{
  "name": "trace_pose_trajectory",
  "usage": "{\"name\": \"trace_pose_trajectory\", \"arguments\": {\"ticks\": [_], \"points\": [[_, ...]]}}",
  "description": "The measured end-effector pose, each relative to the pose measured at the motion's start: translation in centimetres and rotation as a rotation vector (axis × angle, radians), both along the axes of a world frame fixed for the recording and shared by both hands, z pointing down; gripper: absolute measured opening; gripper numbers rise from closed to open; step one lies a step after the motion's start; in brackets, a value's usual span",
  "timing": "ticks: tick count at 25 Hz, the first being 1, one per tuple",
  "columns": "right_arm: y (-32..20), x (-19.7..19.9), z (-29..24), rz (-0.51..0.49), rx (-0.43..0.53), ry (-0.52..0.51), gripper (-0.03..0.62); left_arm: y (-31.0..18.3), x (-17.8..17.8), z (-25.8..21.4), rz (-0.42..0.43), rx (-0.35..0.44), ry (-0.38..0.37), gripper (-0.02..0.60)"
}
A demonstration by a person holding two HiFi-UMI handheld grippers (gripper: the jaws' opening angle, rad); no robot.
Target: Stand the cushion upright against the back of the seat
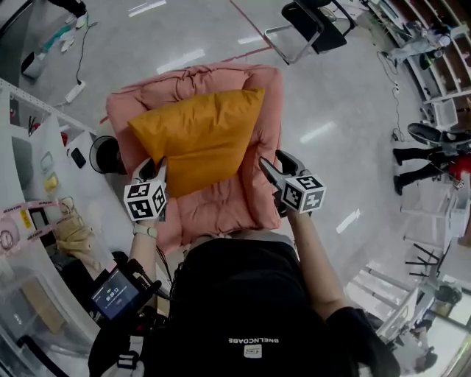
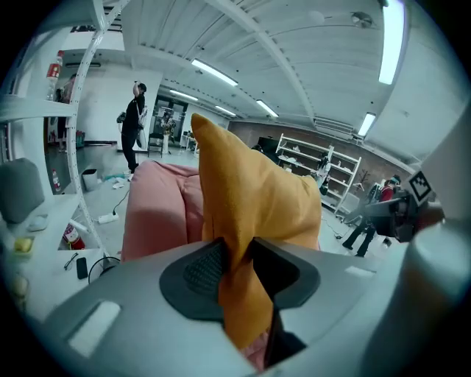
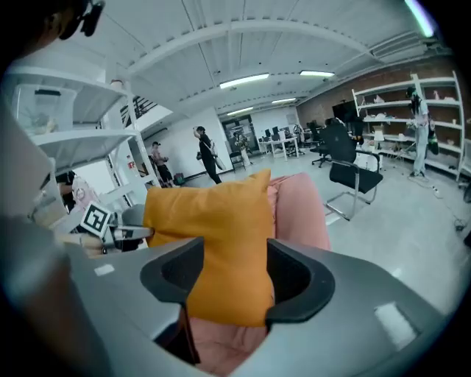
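Your left claw is shut tight on one corner of the orange cushion. The left gripper view shows this best. The cloth is bunched up and squeezed between the two dark pads, and a bit of it hangs out below them. The head view does not show you that pinch. There you only see the claw's tip at the cushion's near left corner.

Your right claw has its jaws apart. The right gripper view shows the other near corner of the cushion sitting in the gap between them. The cloth there is smooth, not squeezed. In the head view this claw is just beside the cushion's near right corner.

The cushion is over the pink seat, in front of the puffy pink back. In the head view it looks spread out over the chair. The two gripper views tell you more: the cushion rises up tall, and the pink back shows behind it. No view shows whether the cushion touches the back.

Each gripper view also shows the other claw's cube with its square marks. The head view and the right gripper view show a black chair on the grey floor.
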State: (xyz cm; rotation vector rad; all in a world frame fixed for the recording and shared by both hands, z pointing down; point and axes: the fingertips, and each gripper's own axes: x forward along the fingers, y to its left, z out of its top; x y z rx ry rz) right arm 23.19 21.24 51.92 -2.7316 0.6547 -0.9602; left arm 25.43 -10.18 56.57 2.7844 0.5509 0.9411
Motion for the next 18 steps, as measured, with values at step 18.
{"name": "trace_pose_trajectory", "arguments": {"ticks": [18], "points": [[-6.4, 10.4, 3.6, 0.135, 0.343, -0.132, 0.227, -1.6, -3.8, 1.6, 0.013, 0.006, -0.082, 0.071]]}}
